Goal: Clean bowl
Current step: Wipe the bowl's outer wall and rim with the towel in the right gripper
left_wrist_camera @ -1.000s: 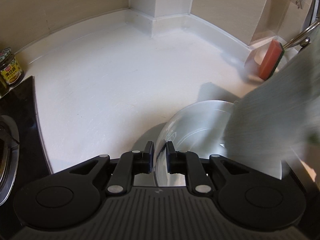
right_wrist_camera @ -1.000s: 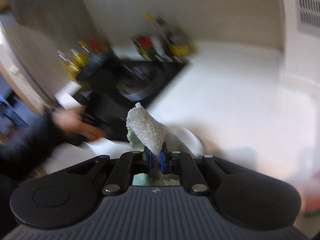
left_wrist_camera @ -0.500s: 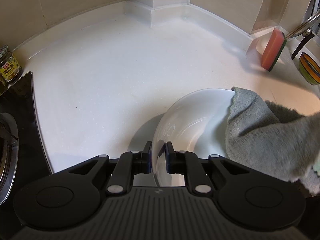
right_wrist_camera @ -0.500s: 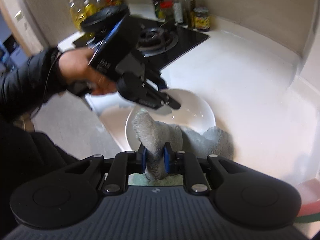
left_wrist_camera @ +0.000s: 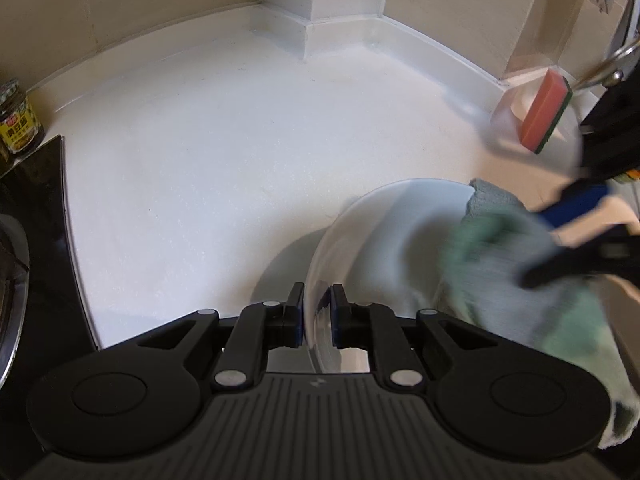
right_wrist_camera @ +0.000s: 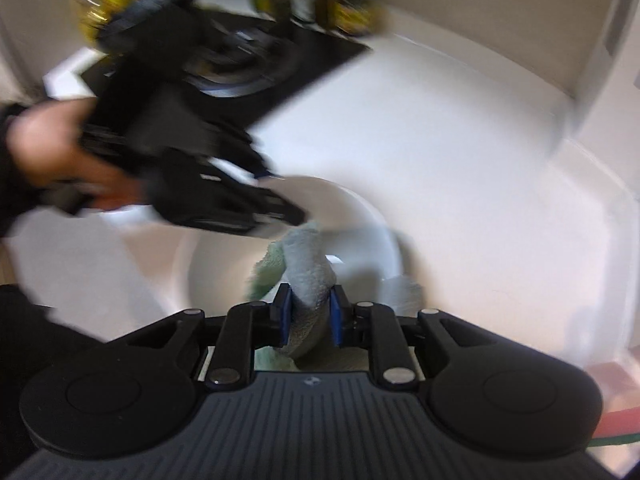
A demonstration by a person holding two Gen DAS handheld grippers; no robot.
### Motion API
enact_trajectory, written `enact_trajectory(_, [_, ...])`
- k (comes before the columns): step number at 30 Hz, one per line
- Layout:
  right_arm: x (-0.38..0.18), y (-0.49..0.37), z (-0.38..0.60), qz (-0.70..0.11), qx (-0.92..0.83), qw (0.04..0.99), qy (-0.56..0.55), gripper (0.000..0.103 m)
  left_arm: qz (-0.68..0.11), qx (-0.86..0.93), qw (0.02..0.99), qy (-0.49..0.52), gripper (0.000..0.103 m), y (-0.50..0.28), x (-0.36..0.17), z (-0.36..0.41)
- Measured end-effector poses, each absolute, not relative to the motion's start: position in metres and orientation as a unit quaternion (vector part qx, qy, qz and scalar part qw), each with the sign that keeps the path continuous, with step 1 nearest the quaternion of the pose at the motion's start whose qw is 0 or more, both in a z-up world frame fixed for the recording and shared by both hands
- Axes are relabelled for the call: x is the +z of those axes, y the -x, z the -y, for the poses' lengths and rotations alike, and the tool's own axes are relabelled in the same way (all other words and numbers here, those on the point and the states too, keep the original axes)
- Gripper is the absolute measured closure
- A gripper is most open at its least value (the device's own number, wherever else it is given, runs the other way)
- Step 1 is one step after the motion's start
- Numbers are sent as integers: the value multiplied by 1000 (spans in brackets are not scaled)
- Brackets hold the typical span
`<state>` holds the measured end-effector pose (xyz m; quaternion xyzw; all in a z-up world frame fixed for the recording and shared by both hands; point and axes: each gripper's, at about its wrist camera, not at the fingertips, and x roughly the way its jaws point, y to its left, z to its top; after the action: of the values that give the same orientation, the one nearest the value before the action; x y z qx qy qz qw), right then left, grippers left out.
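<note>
A white bowl (left_wrist_camera: 380, 240) stands tilted on the white counter (left_wrist_camera: 240, 152). My left gripper (left_wrist_camera: 316, 312) has the bowl's near rim between its pads, and its jaws are closing on it. In the right wrist view the same gripper (right_wrist_camera: 294, 212), blurred, reaches the bowl (right_wrist_camera: 352, 216) from the left. My right gripper (right_wrist_camera: 310, 312) holds a grey-green cloth (right_wrist_camera: 310, 268) between its blue pads, and its jaws are opening a little. The cloth (left_wrist_camera: 500, 280) lies inside the bowl on its right side, with the right gripper (left_wrist_camera: 540, 244) above it.
A red and green sponge (left_wrist_camera: 544, 116) leans at the back right near a metal tap (left_wrist_camera: 612, 64). A black hob (left_wrist_camera: 32, 232) and a jar (left_wrist_camera: 18, 120) lie to the left. Bottles (right_wrist_camera: 352, 12) stand behind the hob (right_wrist_camera: 248, 68). A person's hand (right_wrist_camera: 48, 148) holds the left gripper.
My right gripper came down with the cloth and pushed it into the bowl. The left gripper stayed on the bowl's rim and its pads drew closer.
</note>
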<state>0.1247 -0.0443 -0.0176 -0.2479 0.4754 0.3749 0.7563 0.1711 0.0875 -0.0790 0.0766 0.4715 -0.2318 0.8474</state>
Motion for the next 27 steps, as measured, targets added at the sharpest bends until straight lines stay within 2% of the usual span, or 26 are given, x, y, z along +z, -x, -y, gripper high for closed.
enact_trajectory(10, [-70, -139, -9, -487, 365, 702, 370, 92, -467, -235, 847, -90, 92, -161, -75, -89])
enact_trajectory(14, [-73, -143, -10, -480, 410, 701, 331, 93, -468, -231, 848, -89, 92, -158, -72, -89])
enact_trajectory(17, [-72, -140, -6, -501, 466, 665, 299, 93, -470, -226, 849, -81, 91, -157, -71, -90])
enact_trajectory(20, [-72, -130, 1, -518, 479, 633, 320, 95, -471, -227, 849, -78, 91, -156, -71, -89])
enact_trajectory(24, [-58, -125, 23, -496, 425, 657, 376, 96, -469, -230, 848, -82, 92, -153, -70, -89])
enact_trajectory(27, [-25, -125, 49, -461, 406, 710, 345, 97, -470, -230, 849, -80, 92, -152, -70, -89])
